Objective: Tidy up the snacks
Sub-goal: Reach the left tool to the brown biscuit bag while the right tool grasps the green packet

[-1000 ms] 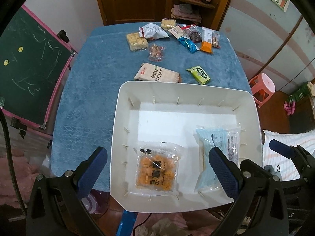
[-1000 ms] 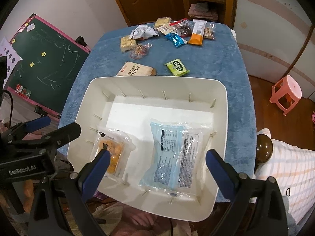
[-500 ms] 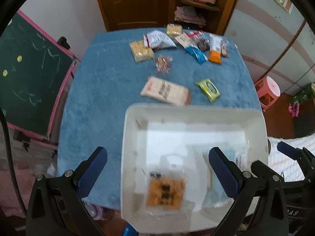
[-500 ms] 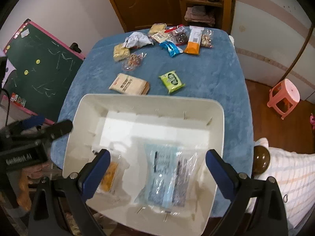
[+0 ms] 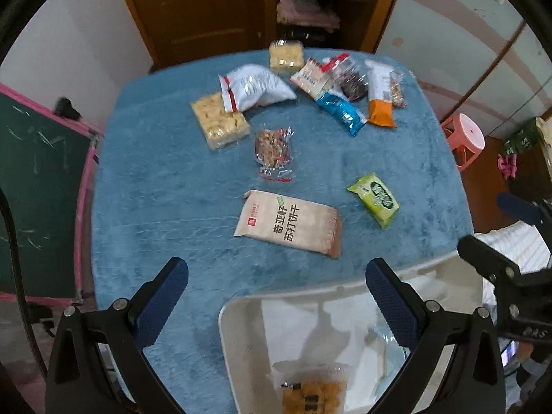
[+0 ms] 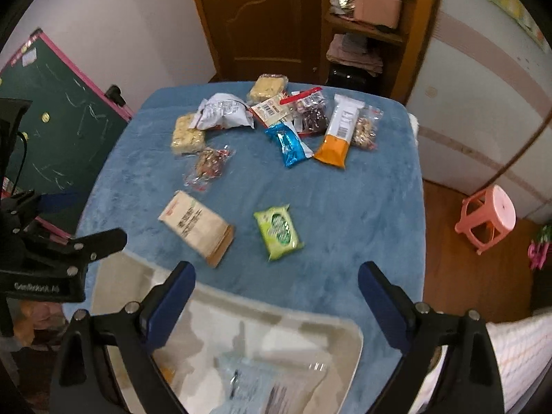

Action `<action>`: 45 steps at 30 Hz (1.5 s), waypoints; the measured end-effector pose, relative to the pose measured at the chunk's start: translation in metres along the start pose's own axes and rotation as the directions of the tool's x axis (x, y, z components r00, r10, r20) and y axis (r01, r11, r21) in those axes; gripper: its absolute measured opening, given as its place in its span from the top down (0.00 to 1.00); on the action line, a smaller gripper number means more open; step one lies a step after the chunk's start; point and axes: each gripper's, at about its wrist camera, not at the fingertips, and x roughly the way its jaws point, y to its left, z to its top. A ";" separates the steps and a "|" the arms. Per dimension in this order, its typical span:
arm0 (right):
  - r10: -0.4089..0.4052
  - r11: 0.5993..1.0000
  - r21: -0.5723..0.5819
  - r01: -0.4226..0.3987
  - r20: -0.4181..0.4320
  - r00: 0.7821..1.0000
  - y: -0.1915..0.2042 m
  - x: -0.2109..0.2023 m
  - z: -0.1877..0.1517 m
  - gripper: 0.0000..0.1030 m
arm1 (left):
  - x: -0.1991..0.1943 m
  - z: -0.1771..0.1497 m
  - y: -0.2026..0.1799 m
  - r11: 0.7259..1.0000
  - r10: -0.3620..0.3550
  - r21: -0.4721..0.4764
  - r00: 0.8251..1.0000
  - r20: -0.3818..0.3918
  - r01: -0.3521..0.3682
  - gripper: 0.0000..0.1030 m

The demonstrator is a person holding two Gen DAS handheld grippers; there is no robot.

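A white bin [image 5: 241, 314] [image 6: 293, 315] sits at the near end of the blue-covered table. It holds an orange snack pack [image 5: 314, 396] and a pale blue pack [image 6: 262, 390]. Beyond its rim lie a beige cracker pack [image 5: 289, 224] [image 6: 196, 227] and a green pack [image 5: 374, 198] [image 6: 277, 231]. Several more snacks are clustered at the far end [image 5: 341, 112] [image 6: 289, 141]. My left gripper [image 5: 274, 272] hangs open over the bin's far rim. My right gripper [image 6: 276, 274] is wide, its jaws closing, with nothing between them.
A green chalkboard with a pink frame [image 5: 34, 172] stands left of the table. A pink stool [image 6: 490, 217] is on the wooden floor to the right. A wooden door and shelf stand behind the table. A striped sleeve [image 6: 517, 352] shows at the right.
Both grippers moved forward from over the bin's middle toward the table's far end. The bin slid to the bottom of both views and the loose snacks came closer.
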 end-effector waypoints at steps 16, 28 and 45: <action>0.019 0.998 -0.055 -0.036 -0.289 0.957 -0.001 0.148 0.025 0.34 | 0.122 0.032 0.004 0.991 -0.022 -0.130 0.973 -0.229 -0.009 0.01; 0.046 0.999 0.003 -0.048 -0.324 0.945 -0.018 0.164 0.012 0.62 | 0.149 0.028 0.017 0.971 -0.033 -0.235 0.948 -0.316 -0.044 0.01; 0.071 0.997 0.047 -0.061 -0.247 0.966 -0.045 0.123 -0.024 0.62 | 0.199 0.023 0.040 0.802 -0.144 -0.588 0.922 -0.360 -0.104 0.01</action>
